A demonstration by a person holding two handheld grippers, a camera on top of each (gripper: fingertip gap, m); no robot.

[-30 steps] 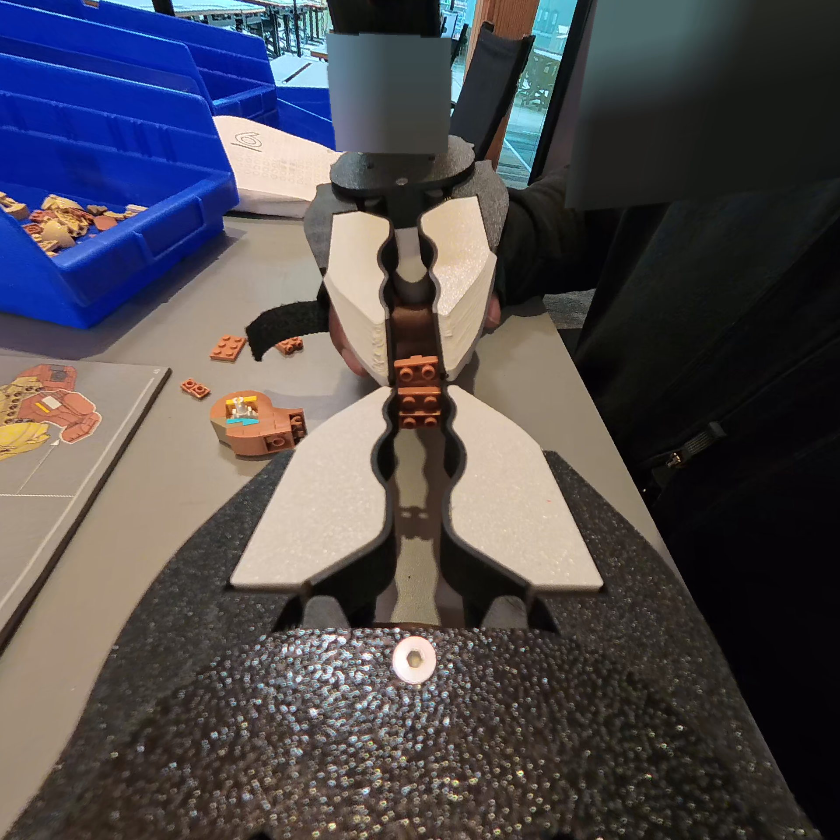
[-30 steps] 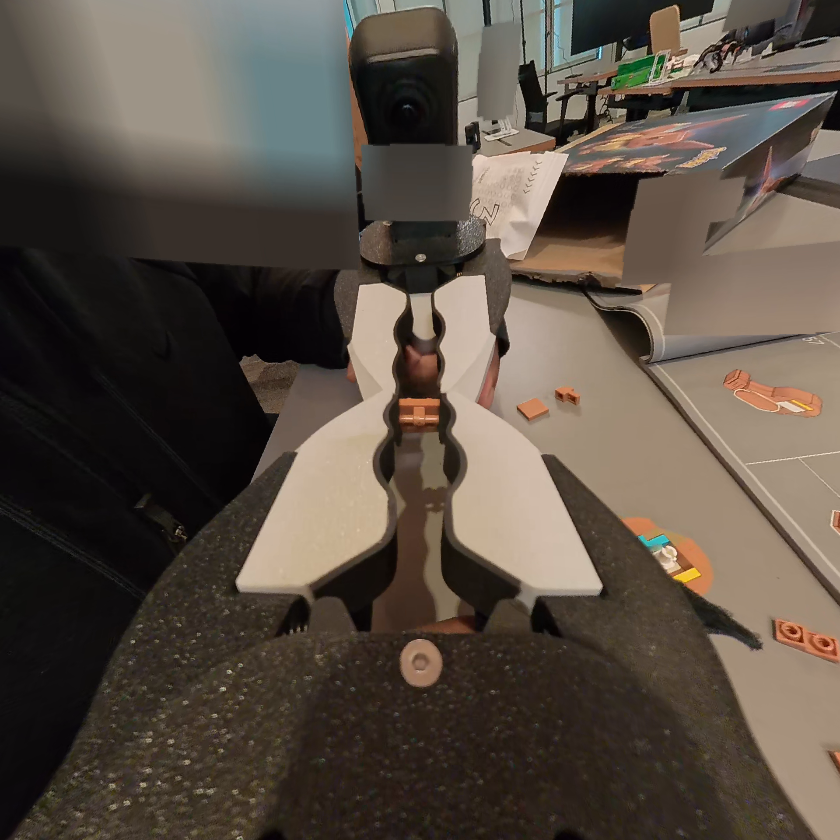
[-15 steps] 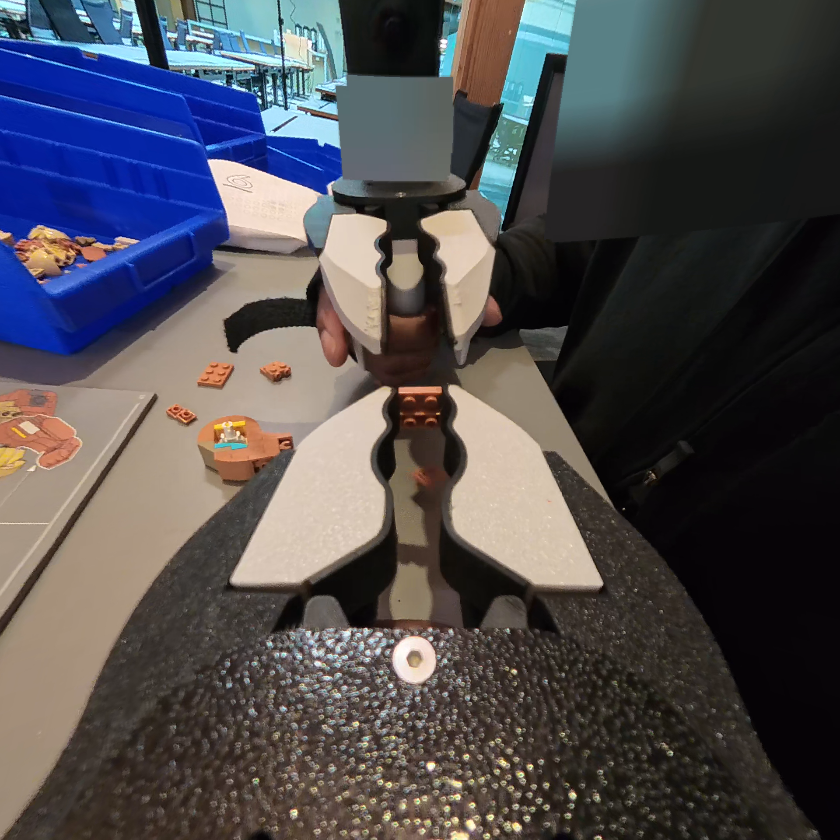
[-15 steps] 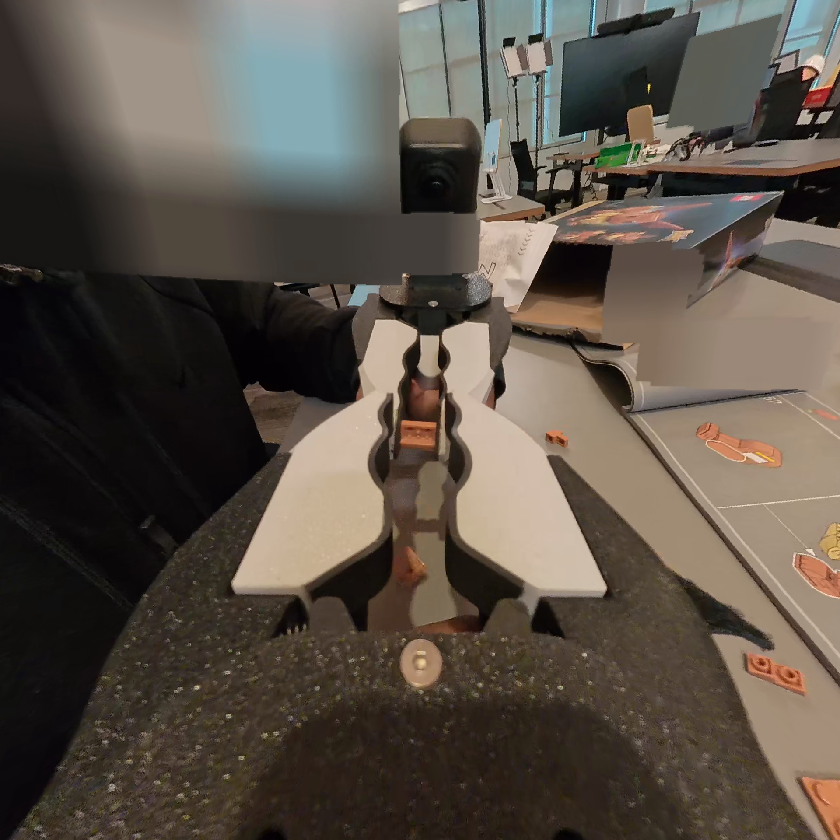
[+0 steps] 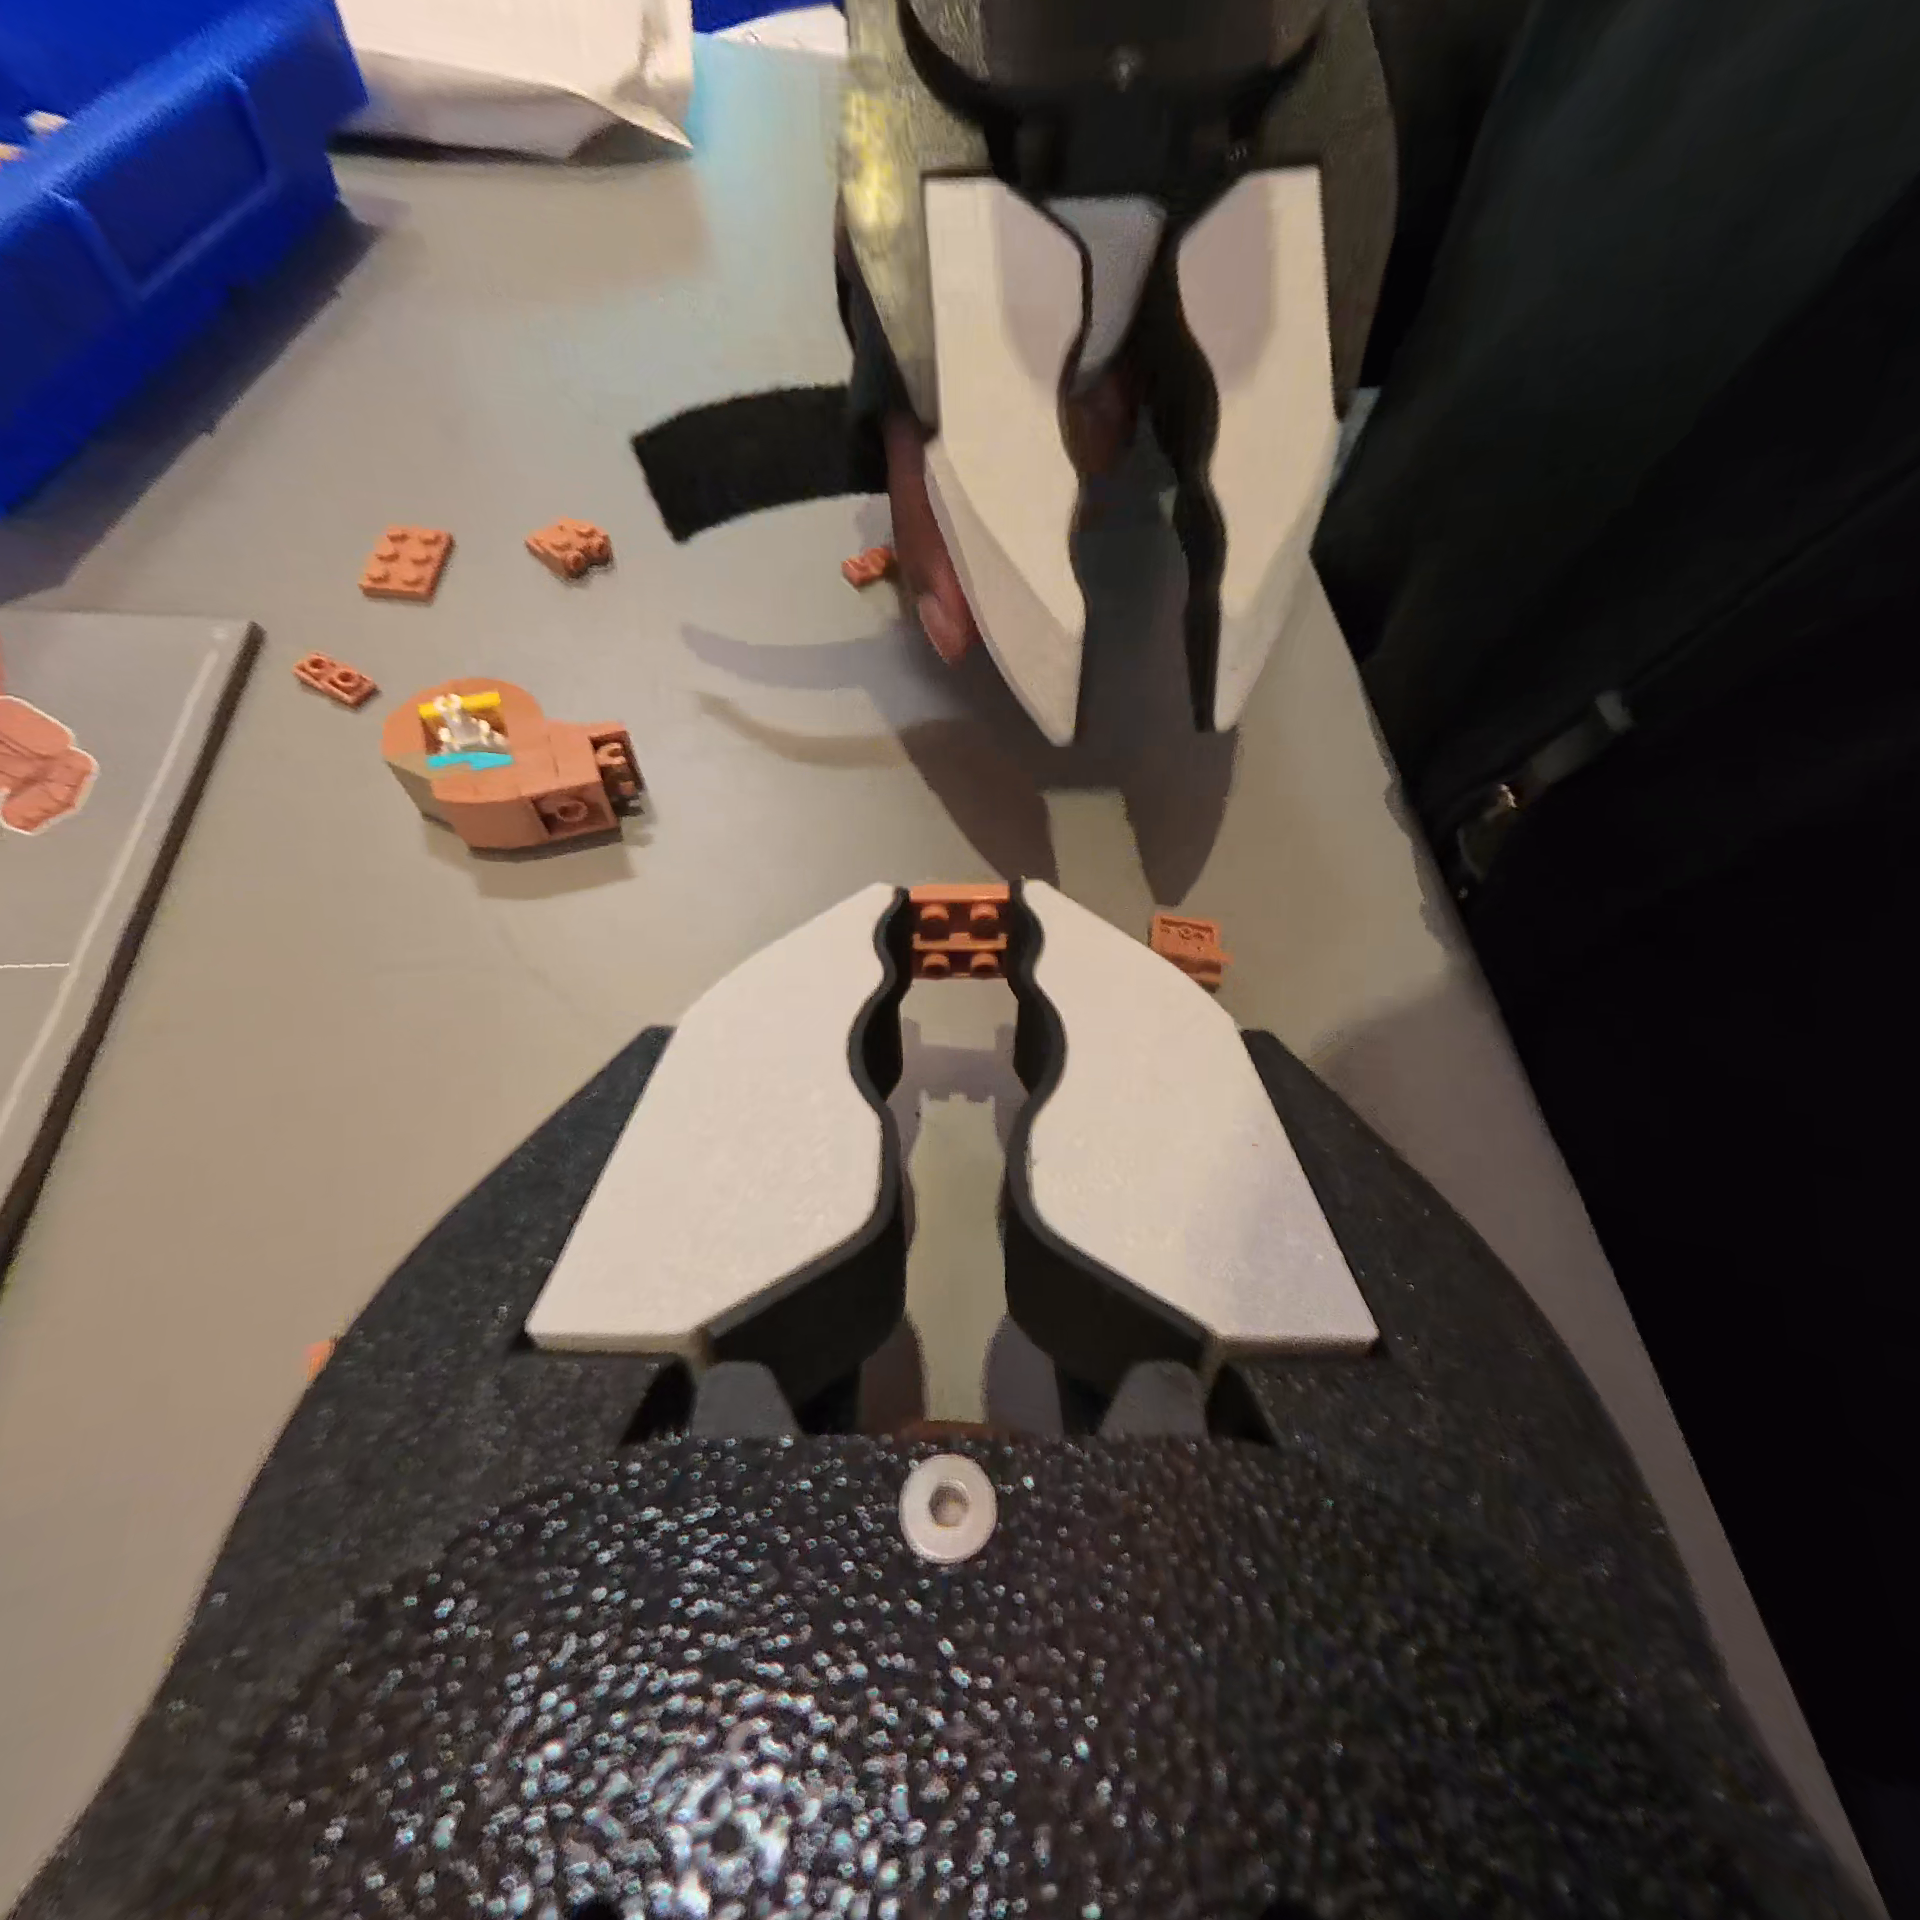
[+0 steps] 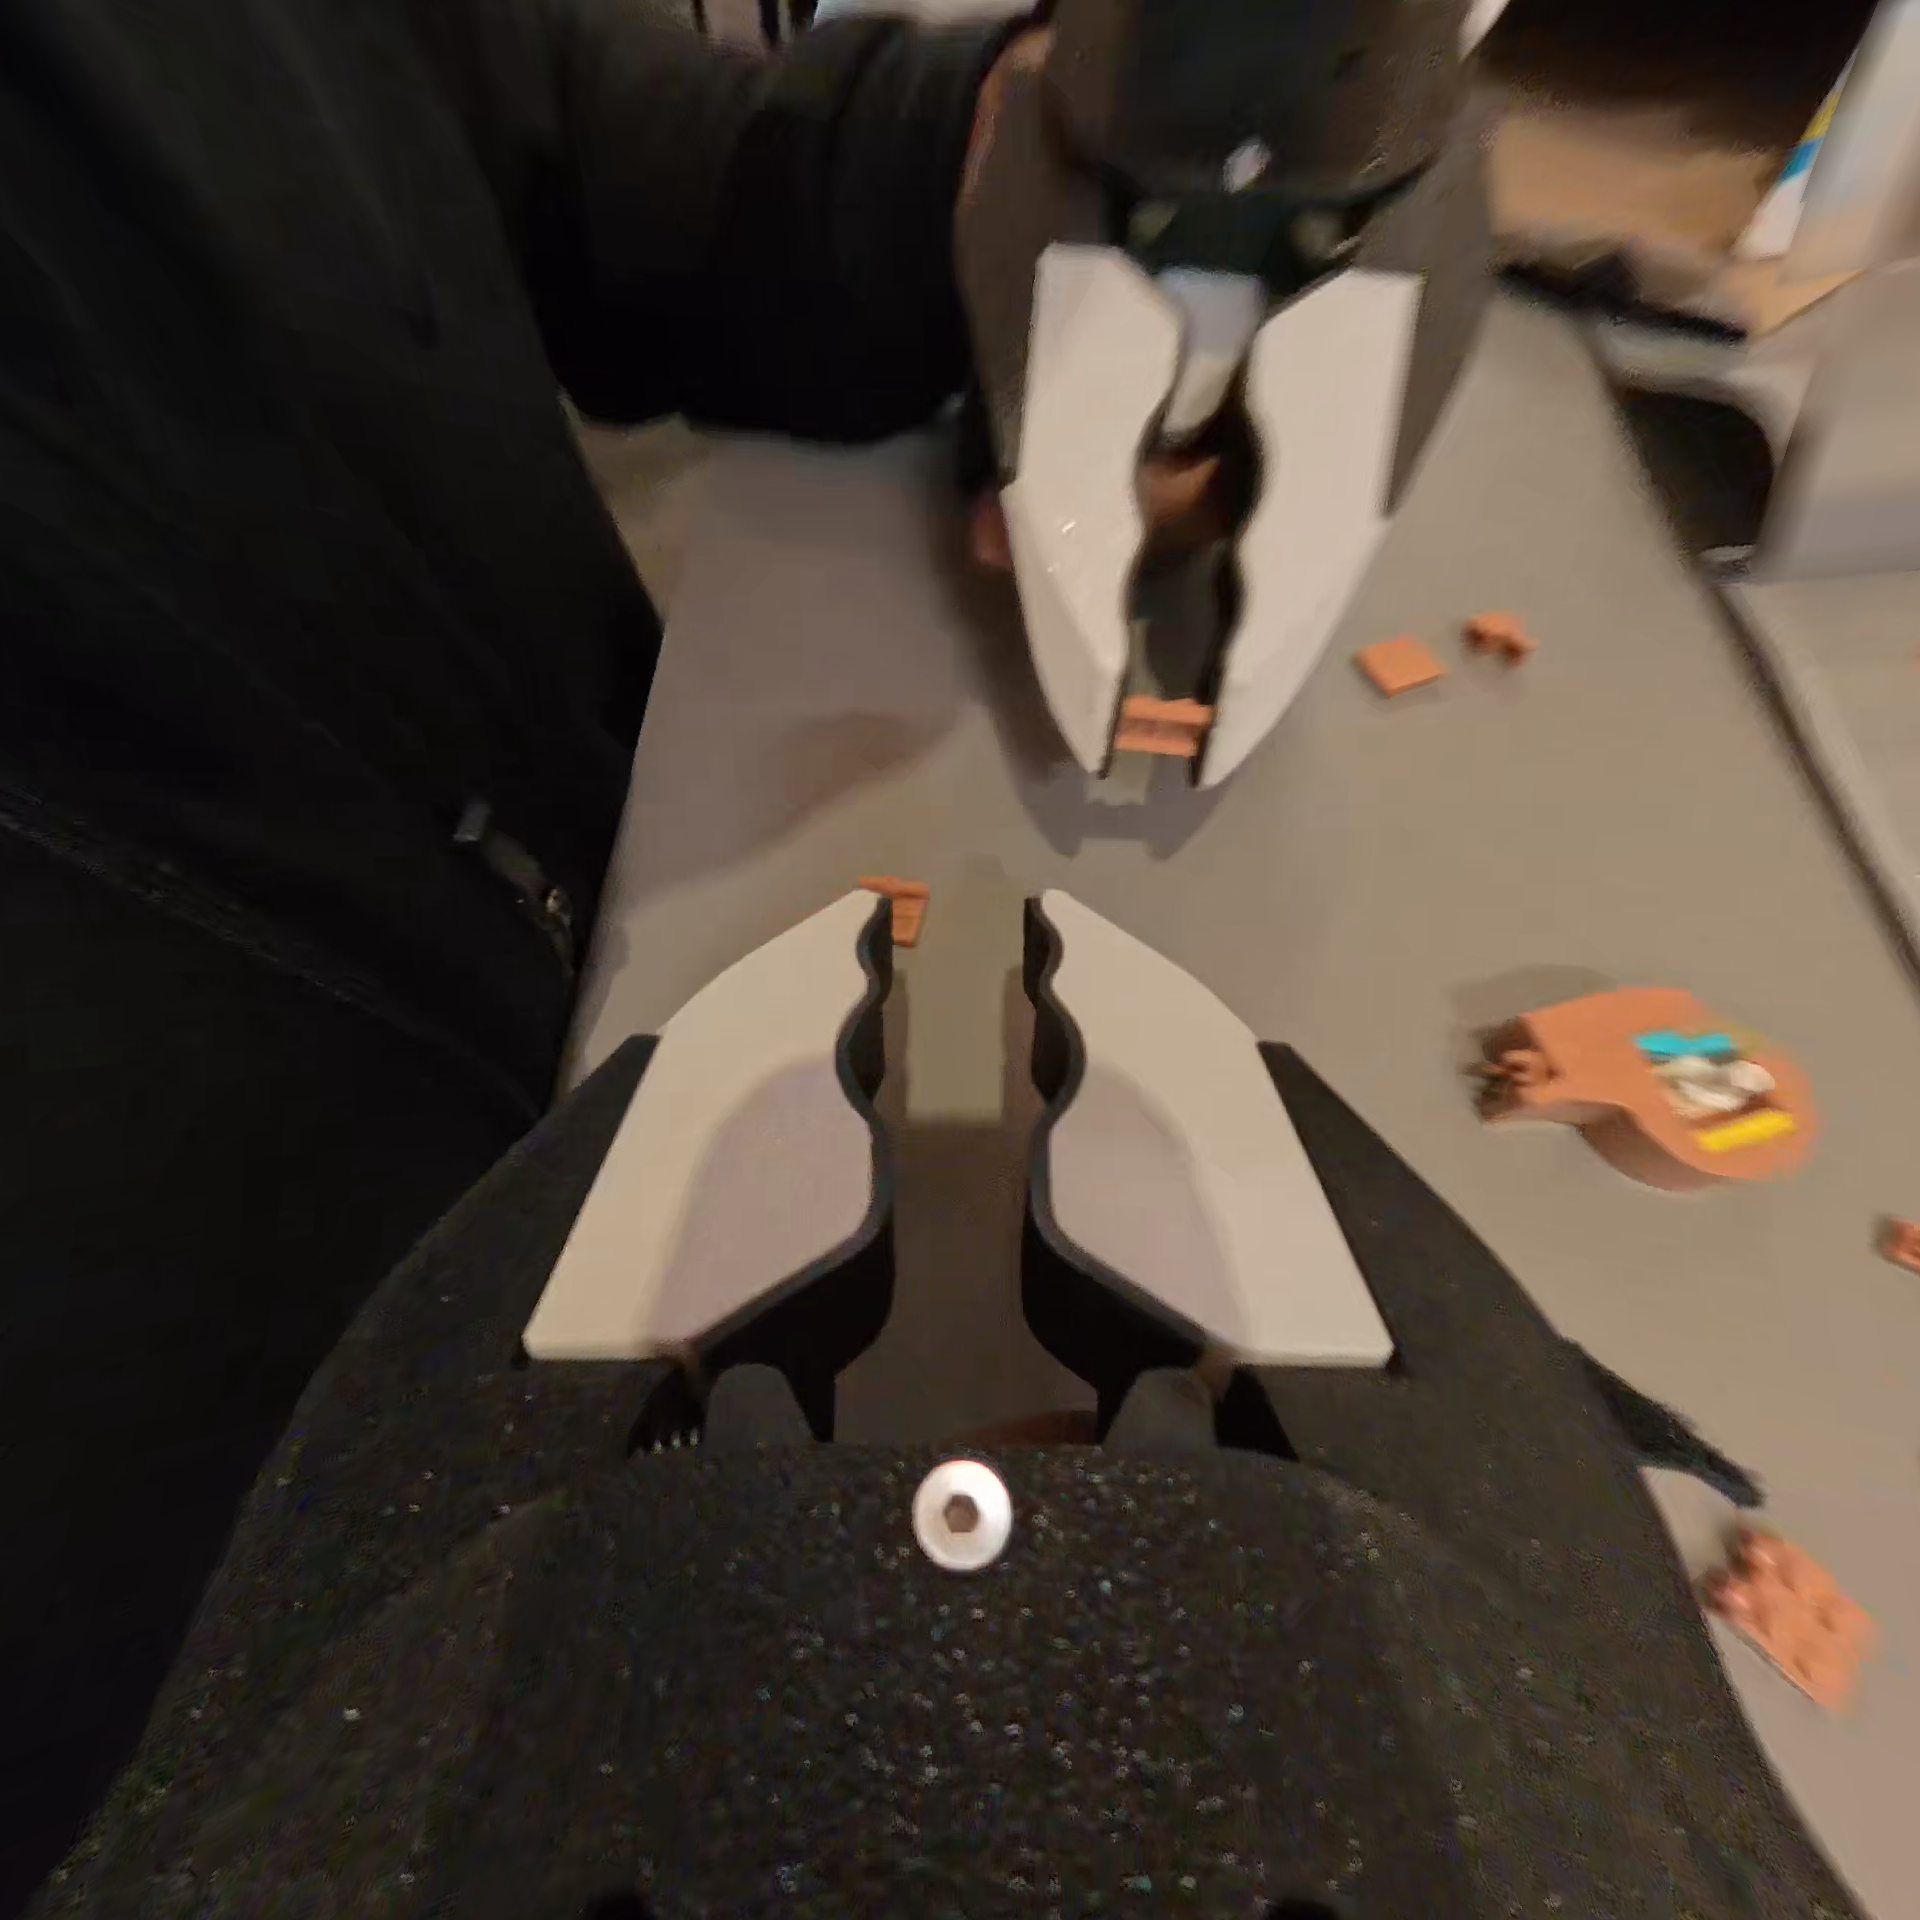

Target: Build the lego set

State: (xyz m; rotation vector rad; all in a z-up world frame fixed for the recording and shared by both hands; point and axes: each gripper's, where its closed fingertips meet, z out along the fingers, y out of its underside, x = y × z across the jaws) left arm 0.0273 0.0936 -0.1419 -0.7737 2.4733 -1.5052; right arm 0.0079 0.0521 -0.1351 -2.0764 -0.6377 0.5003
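Your left gripper [image 5: 961,935] is clenched on a small brown studded brick [image 5: 961,938], both pads pressing its sides. Your right gripper [image 6: 961,925] stands released; a loose brown piece [image 6: 902,914] lies on the grey table [image 5: 520,1039] just beside its left fingertip, blurred. Beyond the held brick, a rounded brown assembly [image 5: 499,764] sits well apart.

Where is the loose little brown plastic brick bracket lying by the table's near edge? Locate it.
In the left wrist view, the small brown brick bracket lies on the grey table just right of the left gripper, whose jaws hold a brown studded brick piece.
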